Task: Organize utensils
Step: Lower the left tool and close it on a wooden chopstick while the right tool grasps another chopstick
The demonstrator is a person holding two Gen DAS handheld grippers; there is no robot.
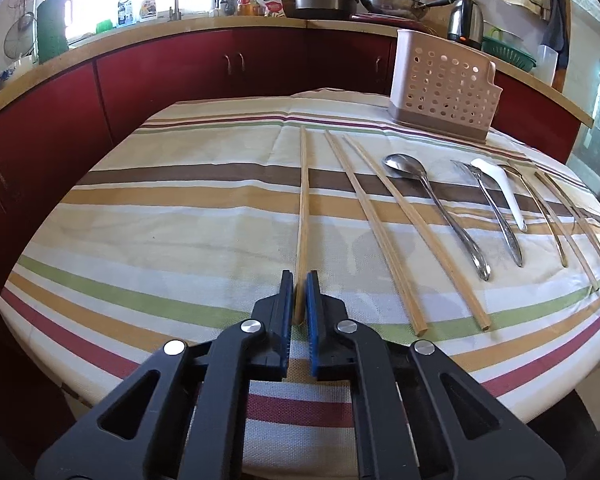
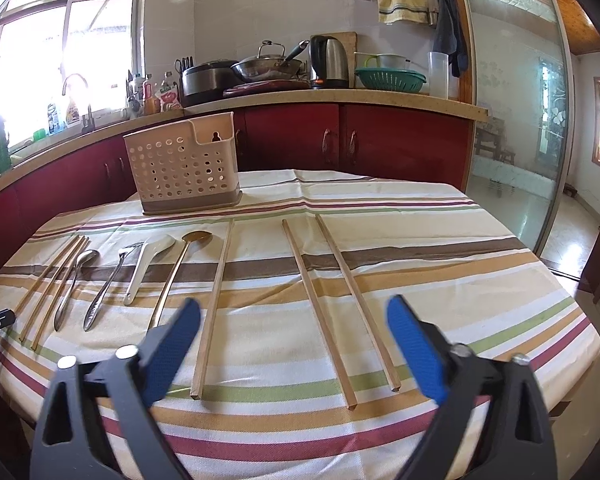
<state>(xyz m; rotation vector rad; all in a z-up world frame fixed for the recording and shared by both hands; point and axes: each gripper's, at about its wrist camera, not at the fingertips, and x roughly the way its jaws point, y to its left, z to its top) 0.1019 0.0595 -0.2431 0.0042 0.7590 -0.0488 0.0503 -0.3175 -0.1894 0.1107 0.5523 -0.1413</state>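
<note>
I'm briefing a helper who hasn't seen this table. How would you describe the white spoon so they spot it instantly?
Start at the pink perforated plastic utensil caddy at the back of the striped tablecloth. In front of it lies a row of utensils; the white ceramic soup spoon sits between two slim metal-handled pieces. It is the only white one, short and thick.

1. Holder point(image 2: 182, 168) stands at far edge of surface point(image 2: 440, 280).
2. Utensils lie in a row nearer the front edge: chopsticks point(image 2: 216, 304), point(image 2: 320, 312) to the right, spoons point(image 2: 76, 284) mid-row, more chopsticks point(image 1: 304, 204) at left end.
3. Counter point(image 2: 340, 98) behind surface.
</note>
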